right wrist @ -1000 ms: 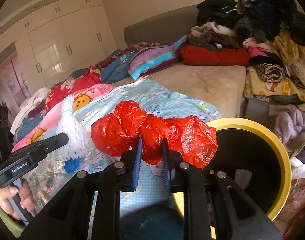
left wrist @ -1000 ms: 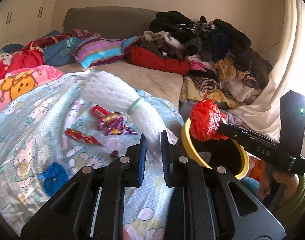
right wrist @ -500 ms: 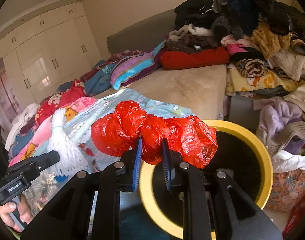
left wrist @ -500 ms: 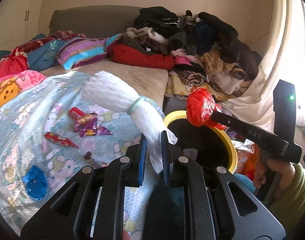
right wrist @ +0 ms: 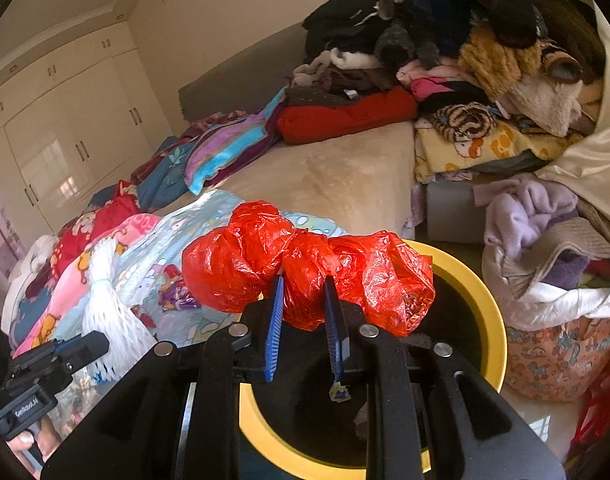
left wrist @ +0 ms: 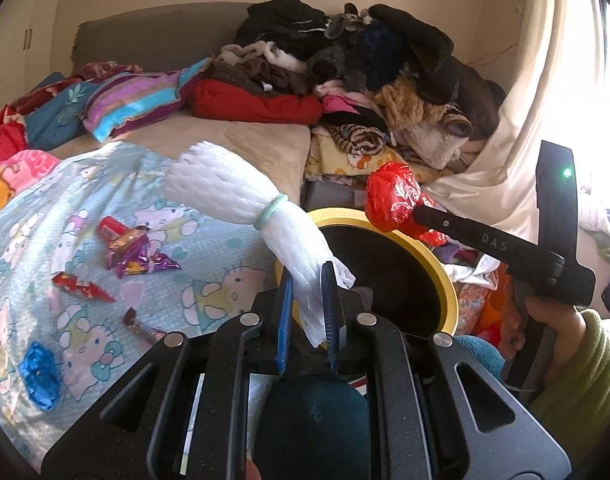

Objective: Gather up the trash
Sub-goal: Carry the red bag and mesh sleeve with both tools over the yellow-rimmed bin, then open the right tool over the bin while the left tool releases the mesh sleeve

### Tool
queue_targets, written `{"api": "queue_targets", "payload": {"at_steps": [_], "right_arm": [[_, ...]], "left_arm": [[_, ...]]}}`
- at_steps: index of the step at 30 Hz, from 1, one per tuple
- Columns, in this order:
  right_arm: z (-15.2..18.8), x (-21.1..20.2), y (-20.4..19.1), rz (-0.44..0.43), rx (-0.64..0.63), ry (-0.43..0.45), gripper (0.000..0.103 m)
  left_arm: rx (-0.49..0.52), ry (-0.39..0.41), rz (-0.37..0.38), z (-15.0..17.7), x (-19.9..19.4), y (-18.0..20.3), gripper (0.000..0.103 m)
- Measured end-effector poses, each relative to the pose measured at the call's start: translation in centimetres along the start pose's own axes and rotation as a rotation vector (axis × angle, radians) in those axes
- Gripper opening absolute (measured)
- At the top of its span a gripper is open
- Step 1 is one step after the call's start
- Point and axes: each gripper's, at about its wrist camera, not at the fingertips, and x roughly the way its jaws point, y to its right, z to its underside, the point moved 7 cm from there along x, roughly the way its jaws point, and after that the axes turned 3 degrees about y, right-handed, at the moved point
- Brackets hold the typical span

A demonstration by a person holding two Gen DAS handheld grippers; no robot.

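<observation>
Red plastic bag (right wrist: 305, 268), clamped in the right tongs (right wrist: 303, 320), overhangs the yellow bin (right wrist: 489, 320), while foam netting (left wrist: 245, 196) in the clamped left tongs (left wrist: 307, 320) may miss it.

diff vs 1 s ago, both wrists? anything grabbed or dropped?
Both hands carried their loads sideways toward the yellow-rimmed bin. The red plastic bag in the right gripper is now over the bin's opening; the white foam net in the left gripper now reaches its rim. Nothing grabbed or dropped. Both grips are unchanged, and the wrappers and blue scrap still lie on the blanket.
</observation>
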Motion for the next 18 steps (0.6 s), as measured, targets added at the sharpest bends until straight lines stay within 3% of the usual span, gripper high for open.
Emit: {"api": "queue_targets", "payload": {"at_steps": [18], "right_arm": [[0.5,0.1,4.7,0.066,0.095,-0.009,0.019]], "left_arm": [[0.078,-0.069,0.067,1.2,4.4,4.3,0.009]]}}
